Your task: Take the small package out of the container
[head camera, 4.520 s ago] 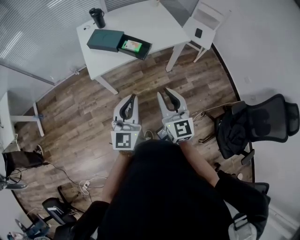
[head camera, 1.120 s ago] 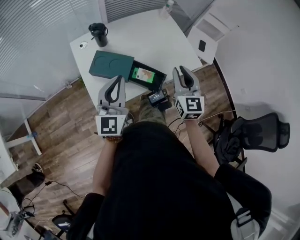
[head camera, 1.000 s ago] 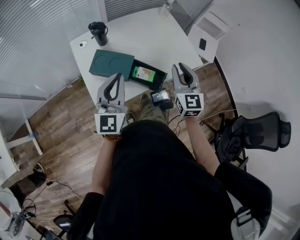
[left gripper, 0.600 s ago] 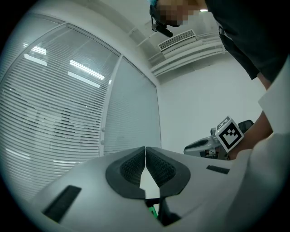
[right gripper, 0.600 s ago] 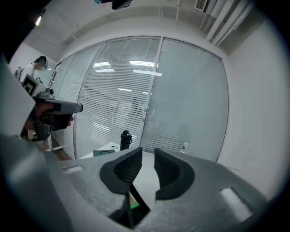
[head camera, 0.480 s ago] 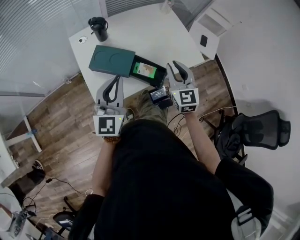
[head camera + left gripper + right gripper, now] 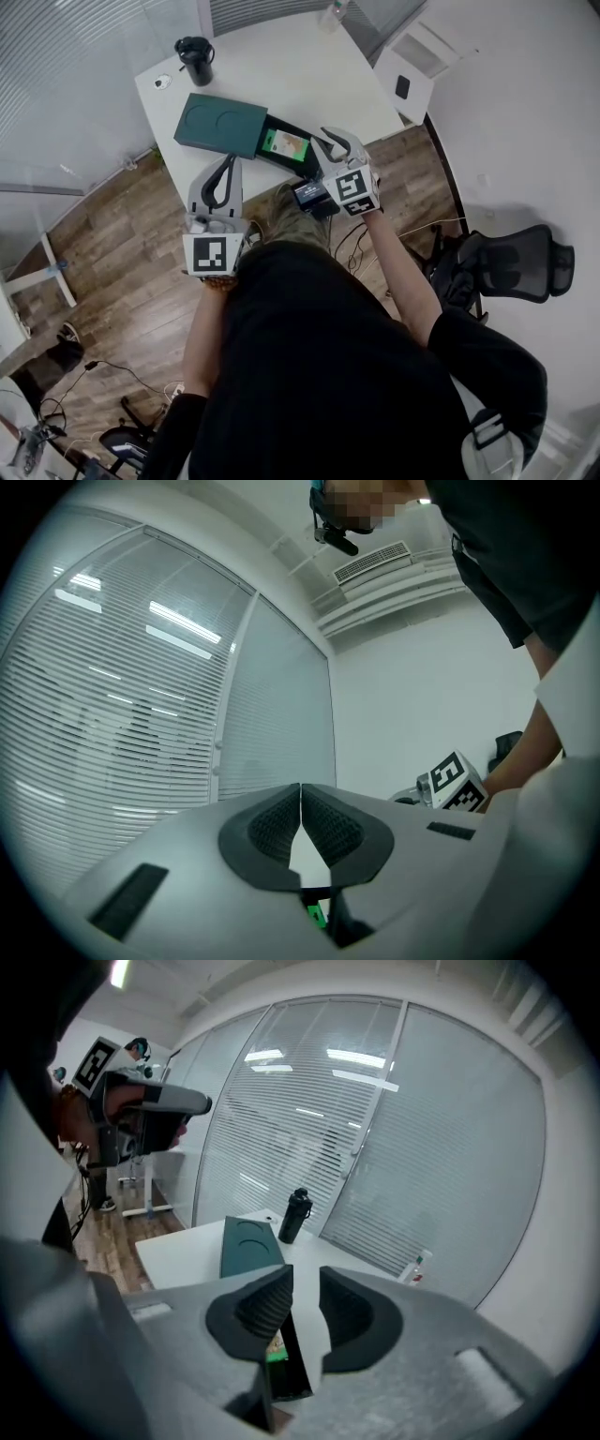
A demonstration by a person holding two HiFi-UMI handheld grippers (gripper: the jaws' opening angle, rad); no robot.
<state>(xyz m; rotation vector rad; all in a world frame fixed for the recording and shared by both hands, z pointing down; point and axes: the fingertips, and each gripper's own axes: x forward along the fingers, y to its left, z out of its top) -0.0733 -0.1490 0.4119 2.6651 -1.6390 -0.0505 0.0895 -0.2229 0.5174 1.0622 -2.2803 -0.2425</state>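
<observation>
A dark green container (image 7: 217,124) lies on the white table (image 7: 309,75), its black inner tray slid out to the right. A small green package (image 7: 285,144) lies in that tray. My right gripper (image 7: 328,141) hangs over the tray's right end, tilted down, all but closed, with a thin slit between the pads and nothing in it. In the right gripper view the container (image 7: 249,1246) and package (image 7: 275,1349) show beyond and below the right gripper (image 7: 306,1274). My left gripper (image 7: 228,161) is shut and empty off the table's front edge; its pads meet in the left gripper view (image 7: 301,789).
A black bottle (image 7: 192,58) stands at the table's far left corner, with a small round object (image 7: 164,82) beside it. A black device (image 7: 309,195) hangs at the person's front. A white cabinet (image 7: 417,61) and a black office chair (image 7: 511,267) stand to the right.
The person has walked up to the table. Over the last second my right gripper sank and swung left over the open tray. My left gripper stayed nearly still.
</observation>
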